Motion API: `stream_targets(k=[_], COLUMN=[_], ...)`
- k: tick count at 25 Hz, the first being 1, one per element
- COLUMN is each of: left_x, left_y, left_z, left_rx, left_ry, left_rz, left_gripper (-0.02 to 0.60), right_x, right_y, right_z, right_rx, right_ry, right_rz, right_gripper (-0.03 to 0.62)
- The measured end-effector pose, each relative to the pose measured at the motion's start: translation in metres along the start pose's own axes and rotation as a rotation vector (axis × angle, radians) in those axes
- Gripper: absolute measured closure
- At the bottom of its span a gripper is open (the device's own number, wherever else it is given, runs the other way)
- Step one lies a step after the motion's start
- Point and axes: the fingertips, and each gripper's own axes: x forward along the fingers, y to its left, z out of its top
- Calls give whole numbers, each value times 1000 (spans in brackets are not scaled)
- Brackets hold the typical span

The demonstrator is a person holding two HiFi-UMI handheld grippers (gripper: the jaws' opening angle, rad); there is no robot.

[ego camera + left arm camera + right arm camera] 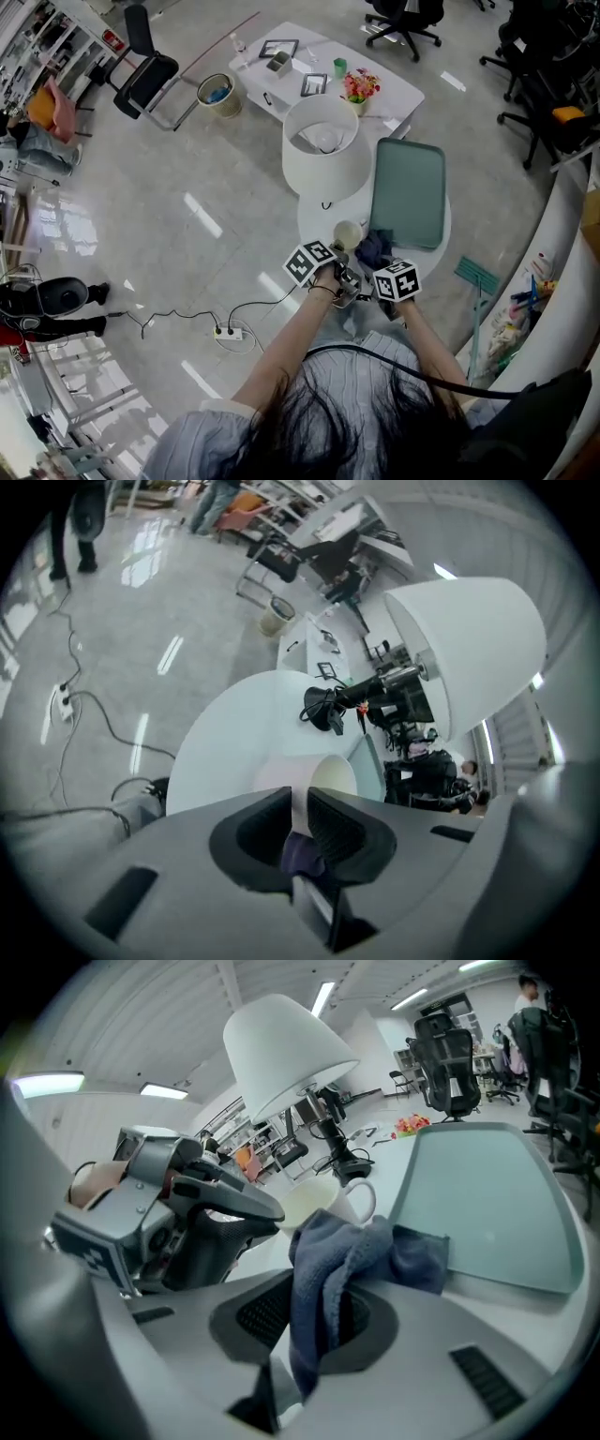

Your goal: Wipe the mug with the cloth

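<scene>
On the round white counter (244,733), near its front edge, gripped a cream ceramic mug (347,232) with the left tongs (298,803): jaws drawn nearly together, pinching the mug's wall at the rim. Held the mug mouth-up in the head view, loop handle pointing away from the left tongs and toward the tray side. Could not tell resting from lifted.

Clamped a dark blue terry cloth (328,1260) in the right tongs (319,1309), jaws shut on a bunched fold, the rest spilling up and forward out of them. Had the cloth right up against the mug's near side, hiding its lower part in the right gripper view, with one corner trailing off toward the tray.

Held both tongs close together, marker cubes side by side at the ends of the person's forearms.

Noted a rectangular pale green tray (408,192) lying flat just beyond the cloth, and a white lamp with a broad conical shade (323,145) standing behind the mug. Noted, well apart on the pale glossy floor, a low white table (389,89) carrying picture frames and a pot of pink flowers (359,86), plus a white power strip (228,332) with its cable.
</scene>
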Motion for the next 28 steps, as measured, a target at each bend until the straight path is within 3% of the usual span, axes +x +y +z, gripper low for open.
stream_targets(k=[2,3,5,8,13,15,21,26,28], left_x=[2,3,4,4,-3,-4,8,19,26], left_y=[0,-1,-3,-10,-22,-27,-45,-53,-53], left_z=[-7,-9,-9,-7,3,9,22,30,26], left_rx=[-76,-75,6,224,734,892,1164,1424,1485], left_ry=[9,17,38,96,175,190,296,367,401], left_rz=[-13,-20,-33,-40,-38,-39,-81,-61,-71], left_gripper=[537,537,535,520,508,508,508,508,508], right_x=[3,4,5,4,3,3,3,3,4], right_y=[4,5,5,4,4,4,5,6,6], right_z=[-3,-4,-5,-4,-5,-5,-5,-8,-8], right_rx=[-16,-20,-24,-21,-19,-17,-12,0,2], right_ry=[11,15,20,24,23,23,28,28,29], right_rz=[5,6,6,7,13,15,20,22,22], right_gripper=[516,516,516,516,516,516,516,516,516])
